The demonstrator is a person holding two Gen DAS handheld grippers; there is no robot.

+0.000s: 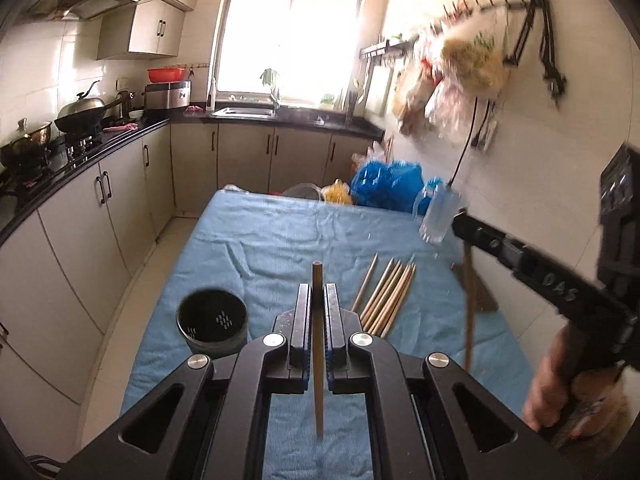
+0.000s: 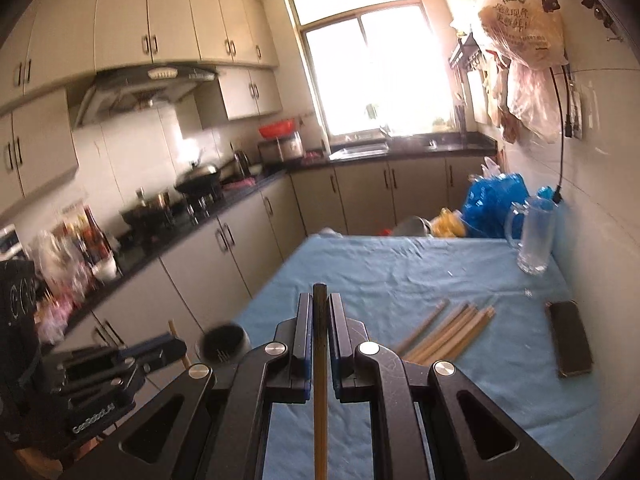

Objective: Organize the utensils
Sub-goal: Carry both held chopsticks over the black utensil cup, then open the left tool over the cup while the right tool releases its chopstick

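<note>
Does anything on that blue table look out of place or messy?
Nothing is spilled or broken. The loose chopsticks lie fanned on the cloth rather than in the black holder, which looks empty. A phone lies by the wall, beyond them.

Bright light is pouring in through the big window [image 1: 294,36] at the far end of a narrow kitchen. Pale cupboards [image 2: 168,24] are hanging high on the left wall over a dark counter [image 1: 92,152], where a wok [image 1: 82,114] is sitting on the stove. Bags [image 1: 460,72] are hanging on the white right wall, and a blue cloth [image 1: 280,232] is covering the table.
</note>
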